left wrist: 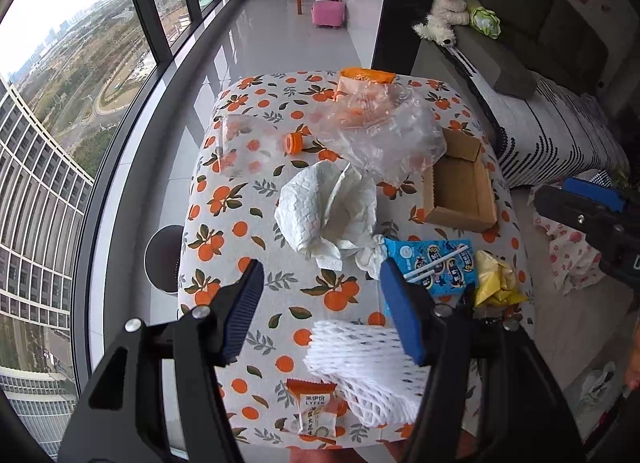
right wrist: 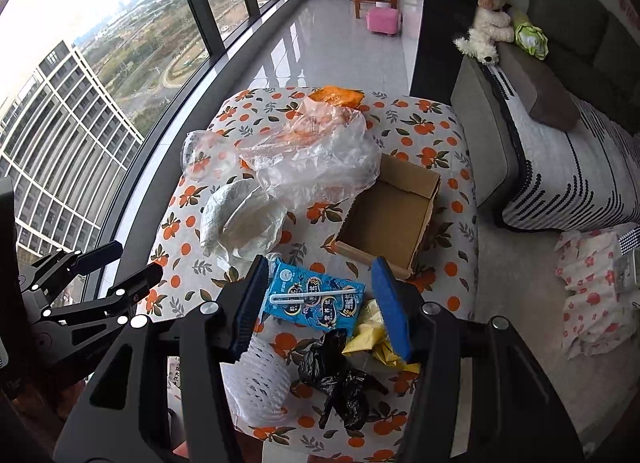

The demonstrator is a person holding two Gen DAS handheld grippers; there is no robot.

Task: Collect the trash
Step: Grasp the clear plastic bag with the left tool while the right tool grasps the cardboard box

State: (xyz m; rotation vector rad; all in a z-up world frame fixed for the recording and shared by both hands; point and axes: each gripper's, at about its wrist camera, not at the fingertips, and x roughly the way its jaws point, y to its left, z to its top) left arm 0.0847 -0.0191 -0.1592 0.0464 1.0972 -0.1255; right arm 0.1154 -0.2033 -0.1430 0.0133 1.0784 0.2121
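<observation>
Currently | left gripper [left wrist: 320, 311] wide open, empty | right gripper [right wrist: 324, 303] wide open, empty, above blue drink carton [right wrist: 312, 299] lying flat on table [right wrist: 448, 143], long axis left-right.

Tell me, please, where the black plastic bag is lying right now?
The black plastic bag lies near the table's front edge in the right wrist view, beside the yellow wrapper and below the blue drink carton.

Crinkled clear plastic bag [left wrist: 380, 135], matt cardboard box [left wrist: 460, 187] (brown), embossed paper towel [left wrist: 320, 215].

Orange-fruit-print tablecloth [left wrist: 224, 223], blue carton [right wrist: 316, 295]
</observation>
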